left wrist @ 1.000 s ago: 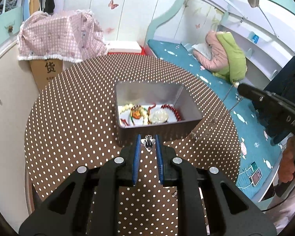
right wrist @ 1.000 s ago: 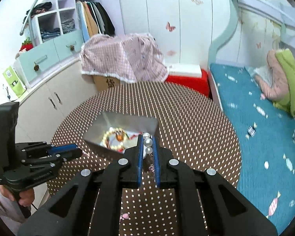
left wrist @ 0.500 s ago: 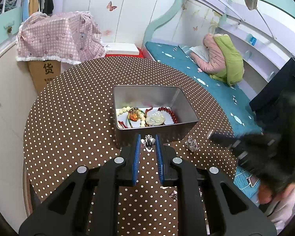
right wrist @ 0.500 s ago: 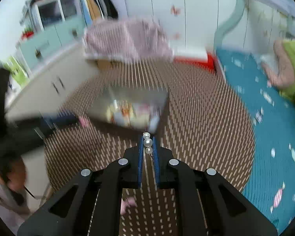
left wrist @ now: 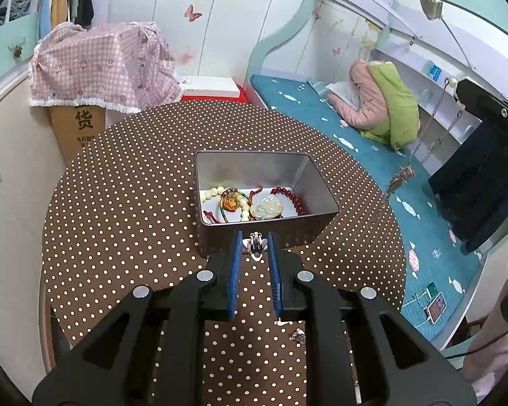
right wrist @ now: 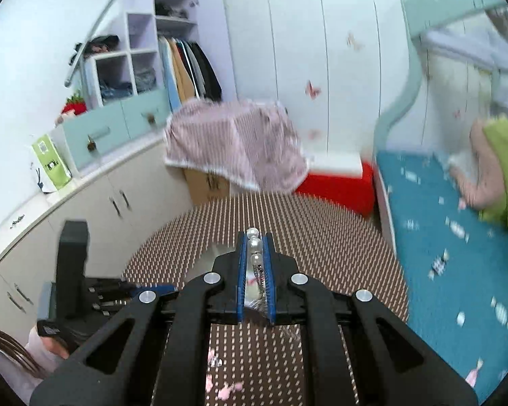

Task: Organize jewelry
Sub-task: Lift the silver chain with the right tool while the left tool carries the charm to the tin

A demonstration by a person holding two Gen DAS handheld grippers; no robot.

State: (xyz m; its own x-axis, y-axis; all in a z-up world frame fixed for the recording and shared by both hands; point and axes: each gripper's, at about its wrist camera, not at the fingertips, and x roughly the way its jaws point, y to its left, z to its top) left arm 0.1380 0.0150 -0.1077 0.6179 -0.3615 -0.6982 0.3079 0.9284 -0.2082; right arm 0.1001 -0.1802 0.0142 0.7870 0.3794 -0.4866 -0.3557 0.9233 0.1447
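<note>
My left gripper (left wrist: 255, 248) pinches a small silver trinket (left wrist: 255, 244) between its blue pads, just at the near wall of the metal tin (left wrist: 318, 186) that sits mid-table at twelve o'clock from my fingertips. My right gripper (right wrist: 254, 247) is pressed tight on a pearl-ended chain (right wrist: 254, 244); in the left view that chain (left wrist: 420, 145) dangles from it in the air at about two o'clock of the tin, its tassel end hanging beyond the table edge, well clear of the box.

Inside the tin already lie a cream bead bracelet (left wrist: 216, 192), an amber pendant (left wrist: 229, 204), a pale carved pendant (left wrist: 267, 208) and red beads (left wrist: 292, 198), so I judge the sorting well under way. Left to do: drop in both pieces I hold, then collect the small pink bits (right wrist: 225, 385) on the polka-dot tablecloth (left wrist: 125, 182) at six o'clock, near my wrists.
</note>
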